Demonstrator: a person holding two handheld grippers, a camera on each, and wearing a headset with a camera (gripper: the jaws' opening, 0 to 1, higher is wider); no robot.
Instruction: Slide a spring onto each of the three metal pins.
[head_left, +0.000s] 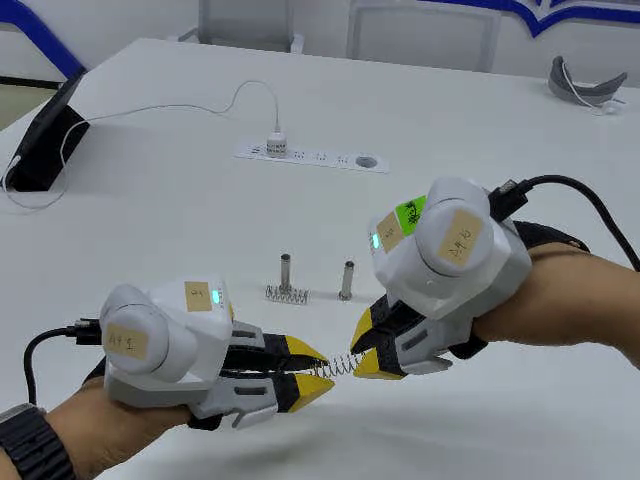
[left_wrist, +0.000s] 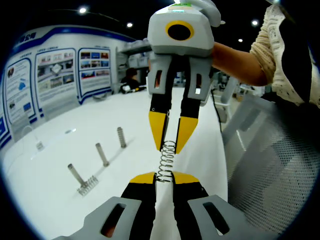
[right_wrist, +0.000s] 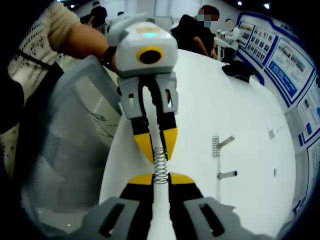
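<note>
A small steel spring (head_left: 340, 366) hangs stretched between my two grippers above the white table's near edge. My left gripper (head_left: 322, 375) is shut on one end of the spring (left_wrist: 167, 161), and my right gripper (head_left: 364, 345) is shut on the other end of the spring (right_wrist: 159, 163). In the left gripper view, the right gripper (left_wrist: 172, 142) comes down from the top. Two upright metal pins (head_left: 285, 272) (head_left: 347, 280) stand just behind, with a second spring (head_left: 286, 294) lying at the left pin's base. The left gripper view has a third pin (left_wrist: 121, 136), which looks ribbed as if a spring sits on it.
A white power strip (head_left: 320, 158) with a plug (head_left: 276, 145) and cable lies mid-table. A black stand (head_left: 45, 135) sits at the far left edge and a grey object (head_left: 585, 85) at the far right. Chairs line the far side.
</note>
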